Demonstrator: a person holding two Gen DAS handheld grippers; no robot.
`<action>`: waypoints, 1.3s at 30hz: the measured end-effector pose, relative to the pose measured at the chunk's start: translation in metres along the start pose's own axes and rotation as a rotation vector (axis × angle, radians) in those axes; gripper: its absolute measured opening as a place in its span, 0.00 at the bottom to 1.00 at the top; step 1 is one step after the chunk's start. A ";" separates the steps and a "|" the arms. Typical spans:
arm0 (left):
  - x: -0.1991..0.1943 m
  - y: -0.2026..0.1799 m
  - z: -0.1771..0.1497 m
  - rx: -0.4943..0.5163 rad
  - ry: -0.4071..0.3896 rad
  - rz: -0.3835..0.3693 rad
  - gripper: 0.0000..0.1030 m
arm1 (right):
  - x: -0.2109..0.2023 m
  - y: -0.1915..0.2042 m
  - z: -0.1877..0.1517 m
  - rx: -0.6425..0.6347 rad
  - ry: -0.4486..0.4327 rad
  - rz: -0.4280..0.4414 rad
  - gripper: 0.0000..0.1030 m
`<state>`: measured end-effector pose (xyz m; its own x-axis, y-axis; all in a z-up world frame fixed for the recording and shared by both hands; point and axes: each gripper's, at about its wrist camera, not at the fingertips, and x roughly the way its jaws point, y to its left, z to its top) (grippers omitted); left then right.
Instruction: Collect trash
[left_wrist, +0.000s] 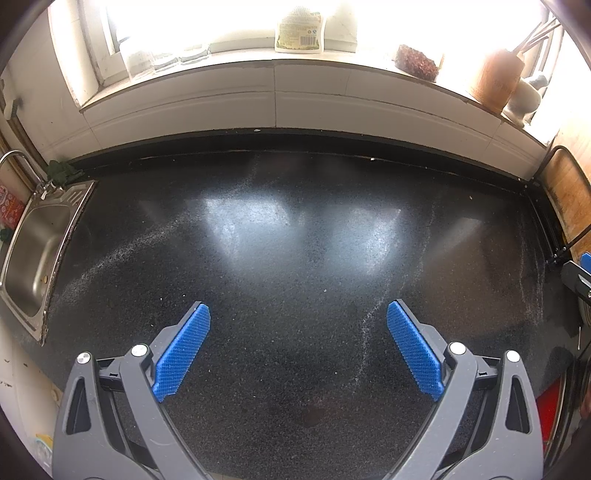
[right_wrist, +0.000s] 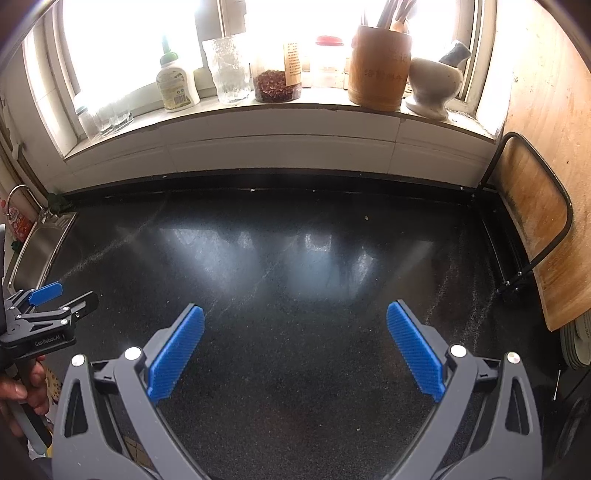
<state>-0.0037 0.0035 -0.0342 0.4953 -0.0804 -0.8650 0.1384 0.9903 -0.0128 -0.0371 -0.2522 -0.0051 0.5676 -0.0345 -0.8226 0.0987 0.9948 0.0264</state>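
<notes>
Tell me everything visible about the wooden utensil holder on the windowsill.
The wooden utensil holder is a light brown cylinder, upright on the windowsill at the right. Faint characters mark its front. Long utensil handles stick out of its top against the bright window. A white mortar with pestle stands close on its right; contact is unclear.

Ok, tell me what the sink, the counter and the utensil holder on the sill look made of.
Sink: brushed stainless steel, going by its dull grey sheen and ribbed drainer.
Counter: dark speckled stone or a composite, polished enough to mirror the window.
Utensil holder: probably bamboo or wood; matte tan cylinder, grain too blurred to tell.
</notes>
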 end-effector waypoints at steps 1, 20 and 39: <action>0.000 0.000 0.000 0.001 0.001 0.001 0.91 | 0.000 0.000 0.000 -0.001 0.000 0.000 0.93; 0.000 -0.003 0.000 0.012 -0.003 0.025 0.91 | -0.001 -0.003 -0.001 0.006 -0.002 -0.001 0.93; 0.002 -0.006 -0.001 0.046 -0.009 0.031 0.91 | -0.001 -0.010 -0.007 0.028 -0.009 0.001 0.93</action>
<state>-0.0042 -0.0028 -0.0361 0.5078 -0.0506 -0.8600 0.1614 0.9862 0.0374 -0.0446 -0.2619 -0.0083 0.5746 -0.0345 -0.8177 0.1211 0.9917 0.0432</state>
